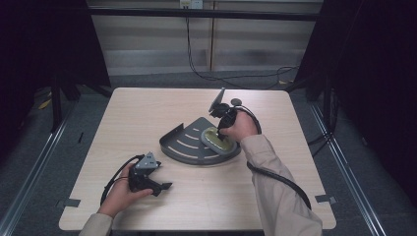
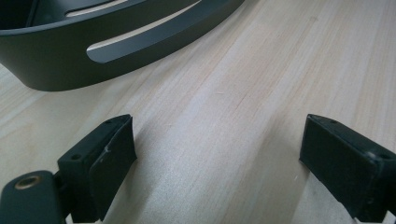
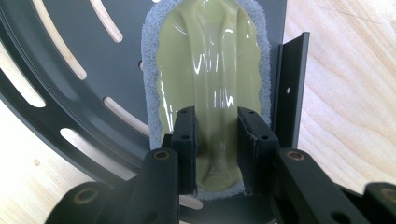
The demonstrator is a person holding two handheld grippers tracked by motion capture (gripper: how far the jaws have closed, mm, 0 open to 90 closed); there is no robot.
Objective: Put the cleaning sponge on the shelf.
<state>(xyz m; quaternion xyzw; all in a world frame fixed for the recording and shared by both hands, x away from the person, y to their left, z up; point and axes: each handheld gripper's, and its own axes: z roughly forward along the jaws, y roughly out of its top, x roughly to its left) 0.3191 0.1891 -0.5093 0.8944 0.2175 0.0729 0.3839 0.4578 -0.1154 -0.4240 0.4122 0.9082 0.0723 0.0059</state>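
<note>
Table [image 1: 147, 105]: pale wood-grain laminate, squarish, rounded corners, matte, with tape tabs at the near corners. It stands on grey floor; dark curtains hang at both sides, light panelled wall at the back, a black cable [image 1: 196, 69] trailing down it and across the floor.

My left gripper [image 1: 150, 181] rests low on the table, near the front left. Black plastic body, grey three-cornered plate on top. My jaws stand wide apart with bare wood between them; the pads [image 2: 112, 158] are blocky, black, slightly scuffed at the edges.

Just ahead of them, the curved outer wall of the tray [image 2: 70, 65]: dark grey metal, smooth satin finish, fan-shaped, with long rounded slots through which the wood shows. It sits mid-table, between my two hands.

The scrubber [image 3: 210, 65] lies inside the tray at its right side, against the straight upright wall. Oval, rough grey scouring pad underneath, glossy olive-green plastic top with a raised ridge along its length.

My right gripper [image 3: 215, 149] comes down on it, fingers closed on that ridge, one pad on each side.
</note>
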